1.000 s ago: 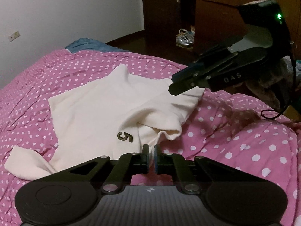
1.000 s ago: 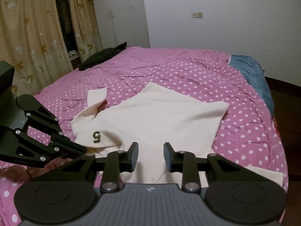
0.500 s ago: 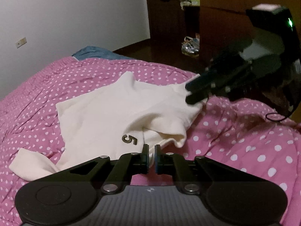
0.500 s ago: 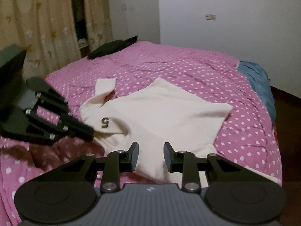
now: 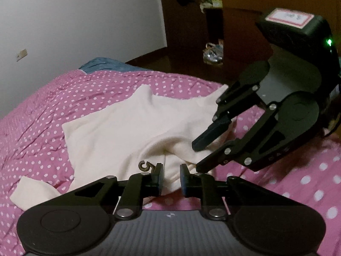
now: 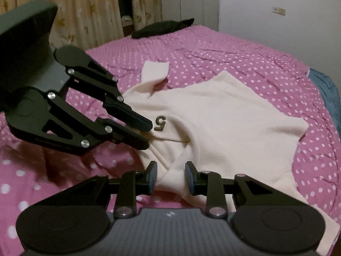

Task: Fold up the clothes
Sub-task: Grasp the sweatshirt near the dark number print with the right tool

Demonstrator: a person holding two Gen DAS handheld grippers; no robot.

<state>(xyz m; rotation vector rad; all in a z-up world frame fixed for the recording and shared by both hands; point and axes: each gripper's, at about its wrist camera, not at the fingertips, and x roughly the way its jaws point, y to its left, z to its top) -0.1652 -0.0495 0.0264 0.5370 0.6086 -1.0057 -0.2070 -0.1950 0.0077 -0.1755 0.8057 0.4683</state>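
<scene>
- The step in hand, as I judge it, is the taking of the near edge of the cream fleece sweatshirt with a dark number 5 (image 5: 119, 128), which is lying spread and a little rumpled on the pink quilt with white dots (image 5: 42, 111)
- The left gripper (image 5: 171, 178) is opening its jaws at this moment; a fold of the cream cloth is showing in the gap between them, and the pads are not pressing on it
- The right gripper (image 6: 171, 176) is hanging with its jaws apart over a bunched fold at the near edge, gripping nothing
- Next, each claw is needing to go lower, close on its own fold, then lift both together so the cloth is doubling evenly
- The two claws are very near each other, so they could be colliding
- Beyond the claws a blue cloth (image 5: 100, 64) and a black garment (image 6: 162, 27) are lying at the far edges of the bed, well apart from the work
</scene>
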